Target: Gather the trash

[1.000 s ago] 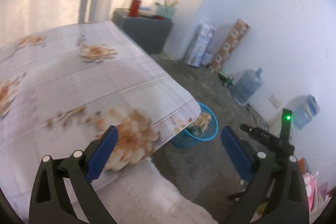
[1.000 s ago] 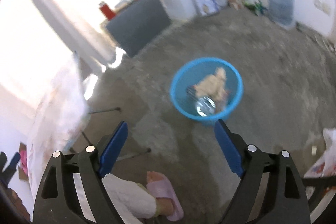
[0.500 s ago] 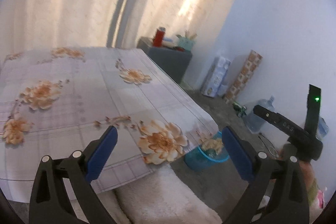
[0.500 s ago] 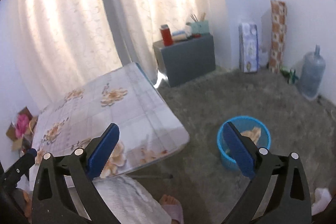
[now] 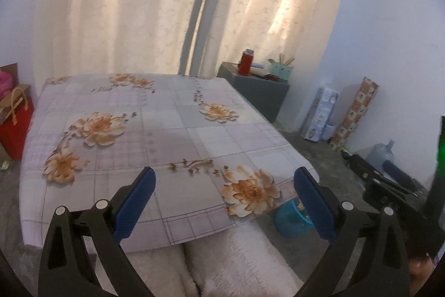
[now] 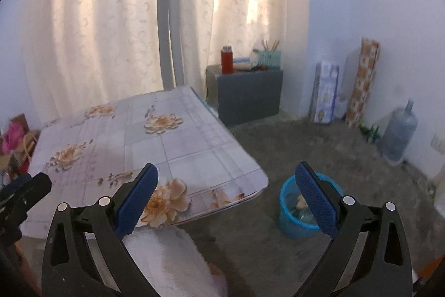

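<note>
A blue plastic basket point(image 6: 292, 221) stands on the floor by the table's near right corner, with crumpled trash point(image 6: 301, 203) inside. In the left wrist view the basket point(image 5: 289, 221) shows partly under the table corner. My left gripper point(image 5: 224, 203) is open and empty, held above the near edge of the low table point(image 5: 167, 130). My right gripper point(image 6: 226, 199) is open and empty, held above the floor between the table point(image 6: 194, 155) and the basket. No trash shows on the flowered tablecloth.
A grey cabinet point(image 6: 247, 93) with a red flask point(image 6: 227, 60) stands at the back by the curtains. Boxes point(image 6: 325, 93) and a water jug point(image 6: 399, 135) line the right wall. A red bag point(image 5: 14, 127) sits left of the table. White-clad knees point(image 5: 222, 263) are below.
Both grippers have lifted and tilted up from looking down at the floor and basket to a level view over the table. Both stay open and empty.
</note>
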A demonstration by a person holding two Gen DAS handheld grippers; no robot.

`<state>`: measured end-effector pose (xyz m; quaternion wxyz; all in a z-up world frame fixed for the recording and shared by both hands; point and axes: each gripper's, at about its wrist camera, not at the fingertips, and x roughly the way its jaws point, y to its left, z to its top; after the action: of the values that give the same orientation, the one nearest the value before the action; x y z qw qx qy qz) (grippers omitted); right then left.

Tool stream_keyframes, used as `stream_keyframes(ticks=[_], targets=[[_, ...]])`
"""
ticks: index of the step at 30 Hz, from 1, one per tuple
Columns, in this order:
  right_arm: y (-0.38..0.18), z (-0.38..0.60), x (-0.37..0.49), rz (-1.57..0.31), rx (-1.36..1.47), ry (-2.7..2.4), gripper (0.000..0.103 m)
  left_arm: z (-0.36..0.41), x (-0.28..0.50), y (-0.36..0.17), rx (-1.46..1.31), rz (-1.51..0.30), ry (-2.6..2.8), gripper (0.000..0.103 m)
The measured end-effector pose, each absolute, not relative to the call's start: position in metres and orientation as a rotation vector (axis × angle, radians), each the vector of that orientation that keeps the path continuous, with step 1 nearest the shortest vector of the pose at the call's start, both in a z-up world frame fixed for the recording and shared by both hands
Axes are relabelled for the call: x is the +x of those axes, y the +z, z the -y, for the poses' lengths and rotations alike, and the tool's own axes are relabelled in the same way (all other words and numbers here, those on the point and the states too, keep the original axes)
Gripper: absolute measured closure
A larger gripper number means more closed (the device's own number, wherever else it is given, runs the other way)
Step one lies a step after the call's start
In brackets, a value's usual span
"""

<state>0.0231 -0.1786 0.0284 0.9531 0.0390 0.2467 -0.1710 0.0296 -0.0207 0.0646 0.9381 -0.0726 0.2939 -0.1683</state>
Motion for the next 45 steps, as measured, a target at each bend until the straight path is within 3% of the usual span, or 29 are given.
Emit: stream_keyframes(ticks=[45], targets=[[0.049,0.142,0.035,-0.443,0.106,-0.146,0.008,-0.011,-0.002,0.071,-0.134,-0.595,-0.013,0.006]])
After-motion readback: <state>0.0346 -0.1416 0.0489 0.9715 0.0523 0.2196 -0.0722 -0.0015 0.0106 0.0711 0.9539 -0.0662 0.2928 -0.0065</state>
